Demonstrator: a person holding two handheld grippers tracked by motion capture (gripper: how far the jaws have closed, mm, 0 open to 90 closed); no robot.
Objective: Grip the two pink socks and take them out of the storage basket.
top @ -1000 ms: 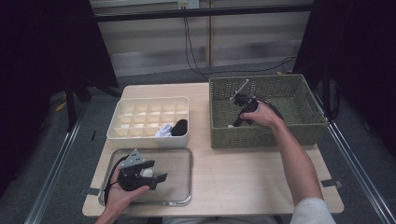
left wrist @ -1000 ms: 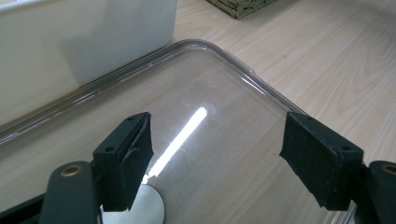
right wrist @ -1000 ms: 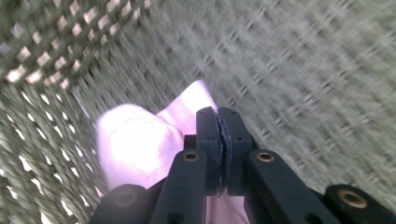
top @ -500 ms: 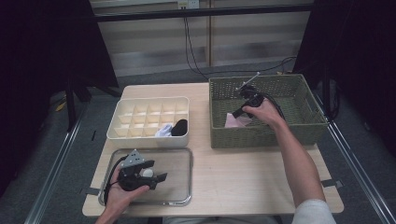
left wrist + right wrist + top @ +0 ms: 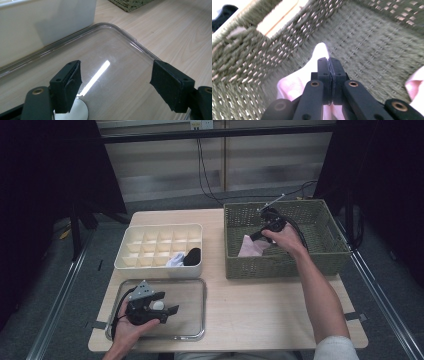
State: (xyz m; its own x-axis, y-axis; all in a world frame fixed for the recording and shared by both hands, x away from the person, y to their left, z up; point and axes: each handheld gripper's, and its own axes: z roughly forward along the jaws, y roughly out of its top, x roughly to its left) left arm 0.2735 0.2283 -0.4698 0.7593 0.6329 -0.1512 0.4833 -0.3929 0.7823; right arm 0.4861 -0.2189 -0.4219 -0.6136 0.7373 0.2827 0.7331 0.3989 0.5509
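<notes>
In the high view my right gripper point(image 5: 257, 237) is inside the green woven basket point(image 5: 335, 255), shut on a pale pink cloth point(image 5: 250, 247) that hangs from it above the basket floor. The right gripper view has the jaws pressed together point(image 5: 329, 65) with the pink cloth point(image 5: 294, 83) draped below them. My left gripper point(image 5: 170, 311) rests over the clear tray point(image 5: 192, 290) at the front left, open, nothing between its fingers point(image 5: 68, 83). A white round object point(image 5: 75, 112) lies on the tray just below the left jaw.
A white compartment box point(image 5: 150, 240) stands behind the tray, holding a black item point(image 5: 192, 256) and a white one point(image 5: 175, 260). A second pink piece point(image 5: 415, 87) lies at the basket's right. Bare wooden table point(image 5: 260, 305) lies between tray and basket.
My right gripper has risen inside the basket, lifting the pink cloth into view. The left gripper has stayed where it was.
</notes>
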